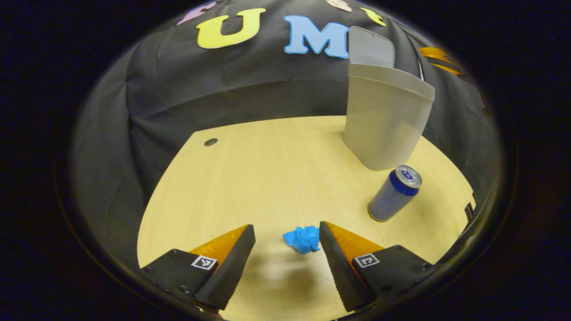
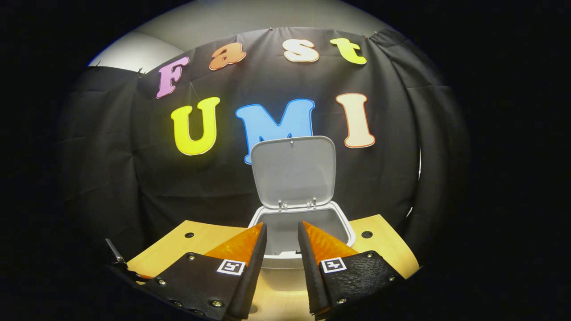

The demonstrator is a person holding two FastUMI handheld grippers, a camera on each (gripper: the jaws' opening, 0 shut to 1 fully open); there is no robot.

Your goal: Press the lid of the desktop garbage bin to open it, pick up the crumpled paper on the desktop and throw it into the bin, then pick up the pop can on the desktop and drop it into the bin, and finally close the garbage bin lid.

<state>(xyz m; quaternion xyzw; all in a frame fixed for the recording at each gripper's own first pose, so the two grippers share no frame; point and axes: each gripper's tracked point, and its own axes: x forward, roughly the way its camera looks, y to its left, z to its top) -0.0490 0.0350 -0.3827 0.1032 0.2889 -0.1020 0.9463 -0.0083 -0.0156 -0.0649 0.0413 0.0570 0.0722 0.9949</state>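
A recording booth set up for tabletop handling trials, not a lived-in room.

Black cloth (image 2: 111, 178) hangs in creased folds as the backdrop, pinned along its top edge below a pale wall (image 2: 232, 18). A light wood-grain table (image 1: 250, 178) with round cable holes (image 1: 210, 142) stands against it, carrying a few household items.

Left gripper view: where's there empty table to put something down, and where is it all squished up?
The widest bare stretch of table runs from the small dark hole across to the bin. It's crowded on the other side, where the pop can stands close in front of the bin. The blue crumpled paper sits between the open left claw's fingers.
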